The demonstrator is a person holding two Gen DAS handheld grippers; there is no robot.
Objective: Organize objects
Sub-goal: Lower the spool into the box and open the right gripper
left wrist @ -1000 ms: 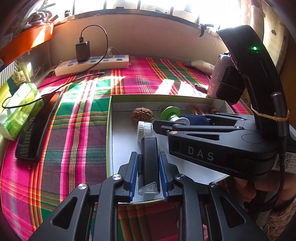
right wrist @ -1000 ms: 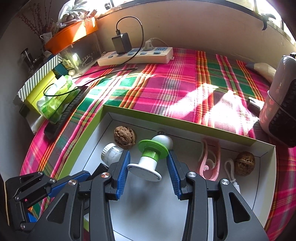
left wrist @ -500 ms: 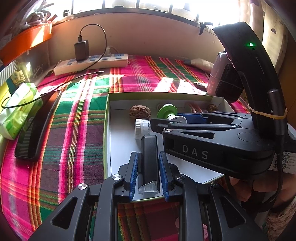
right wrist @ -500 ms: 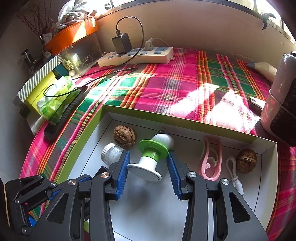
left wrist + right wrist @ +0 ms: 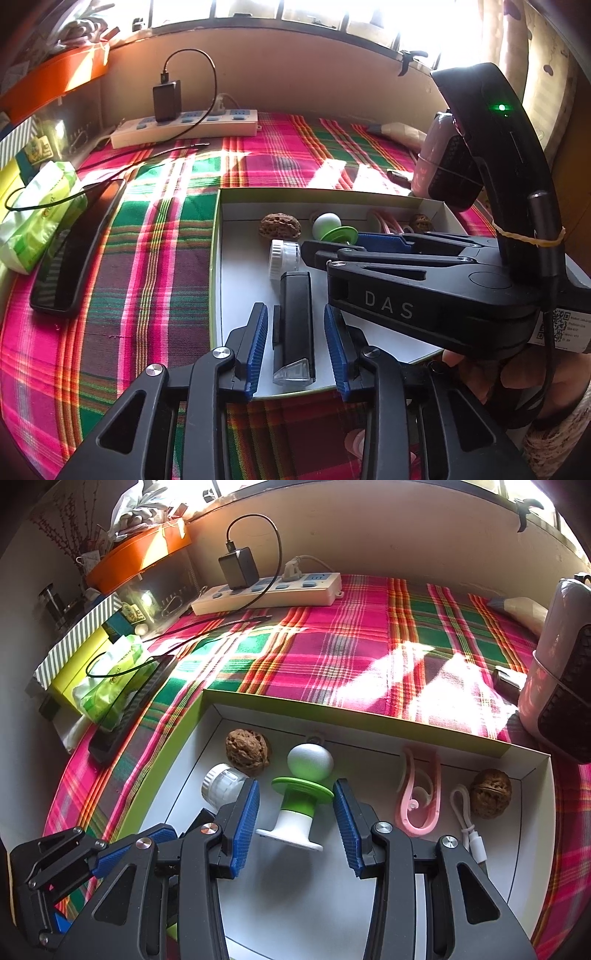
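We hold our left gripper low over the near end of the shallow box, its blue-padded fingers spread apart with clear gaps on both sides of what lies between them. Our right gripper reaches into the same box from the right, level and pointing across it, fingers likewise parted and touching nothing. In the left wrist view it crosses just ahead of our left gripper. Fingers of our right hand curl under its body.
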